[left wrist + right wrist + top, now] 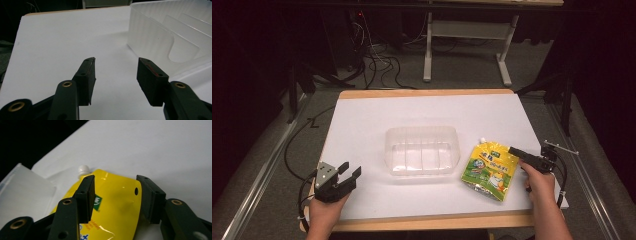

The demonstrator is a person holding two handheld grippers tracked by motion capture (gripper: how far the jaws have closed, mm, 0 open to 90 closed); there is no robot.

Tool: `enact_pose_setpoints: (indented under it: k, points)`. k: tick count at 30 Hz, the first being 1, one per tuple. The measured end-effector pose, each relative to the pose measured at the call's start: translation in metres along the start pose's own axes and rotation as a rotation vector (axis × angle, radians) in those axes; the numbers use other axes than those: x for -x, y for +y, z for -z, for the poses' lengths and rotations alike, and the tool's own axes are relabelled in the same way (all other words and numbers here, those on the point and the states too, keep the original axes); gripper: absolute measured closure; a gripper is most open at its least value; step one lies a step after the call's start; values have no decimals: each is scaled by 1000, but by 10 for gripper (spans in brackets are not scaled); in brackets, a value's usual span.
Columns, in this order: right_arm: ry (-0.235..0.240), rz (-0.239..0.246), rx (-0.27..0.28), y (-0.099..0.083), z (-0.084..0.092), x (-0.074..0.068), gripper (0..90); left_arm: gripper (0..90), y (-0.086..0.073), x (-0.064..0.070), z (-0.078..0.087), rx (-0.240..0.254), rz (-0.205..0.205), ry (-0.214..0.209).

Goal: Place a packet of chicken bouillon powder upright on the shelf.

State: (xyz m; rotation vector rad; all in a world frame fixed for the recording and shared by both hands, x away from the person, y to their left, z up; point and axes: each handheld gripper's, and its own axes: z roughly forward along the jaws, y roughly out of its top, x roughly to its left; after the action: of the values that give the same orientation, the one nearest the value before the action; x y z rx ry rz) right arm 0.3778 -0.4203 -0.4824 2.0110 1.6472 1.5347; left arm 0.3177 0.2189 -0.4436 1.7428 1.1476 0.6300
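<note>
Fingers of the right gripper (115, 195) stand spread on either side of the top corner of a yellow pouch (115, 207), one finger (86, 195) over the pouch's printed face and the other at its far edge by a small punched hole; whether they touch the pouch cannot be told. In the high view the right gripper (518, 152) reaches over the pouch's upper right edge, held by the person's right hand (539, 182).

The pouch (489, 170) lies flat on the white surface (422, 110), just to the right of a clear plastic tub (422, 150) and a little nearer the person than the tub's middle. Its small white cap (482, 140) points away from the person, toward the tub's far right corner. In the right gripper view the cap (83, 169) sits just beyond the fingers, with a corner of the tub (25, 192) to the left.

The tub sits near the middle of the surface with ribbed dividers inside.

The left gripper (346, 176) rests low at the near left of the tub, well apart from it, in the person's left hand (326, 207). Its fingers (86, 75) are spread wide with nothing between them, over bare surface (62, 42), and the tub's frosted wall (155, 40) rises to their right in the left gripper view (116, 77).
</note>
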Motion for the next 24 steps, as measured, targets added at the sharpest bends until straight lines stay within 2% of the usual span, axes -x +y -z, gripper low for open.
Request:
enact_pose_setpoints:
  k: [1,2,4,5,7,8,9,10,11,12,13,16,17,21,24]
  points:
    - [39,1,18,-1,3,-4,565,496,0,1,-1,-2,-3,-2]
    - [58,2,21,-2,5,-6,579,495,0,1,-1,-2,-3,-2]
    - [67,15,20,-2,5,-8,583,496,1,1,-3,-3,-8,-3]
    - [53,24,10,-3,4,-9,585,495,1,2,-3,0,-7,-3]
    - [-20,40,-26,-5,0,-8,584,496,1,3,-4,-2,-11,-6]
    - [-31,4,-51,-4,-3,-2,584,495,1,4,-4,-4,-15,-8]
    - [-31,4,-51,-4,-3,-2,584,495,1,5,-4,-3,-19,-7]
    - [-26,0,-87,-4,-6,-2,592,496,1,5,-5,-4,-24,-8]
    - [-26,0,-87,-4,-6,-2,592,496,1,6,-5,-5,-28,-9]
    - [-39,31,-102,-5,-7,-6,626,495,1,6,-5,-6,-32,-10]
    - [-43,42,-107,-5,-8,-7,645,495,0,6,-5,-7,-32,-12]
    - [-37,52,-121,-5,-9,-7,684,495,1,8,-6,-6,-34,-14]
    - [-32,62,-134,-6,-9,-8,757,494,1,8,-5,-6,-37,-16]
    - [-33,89,-132,-7,-8,-11,862,493,2,8,-5,0,-38,-18]
    - [-23,119,-118,-8,-5,-14,898,492,2,8,-6,1,-40,-21]
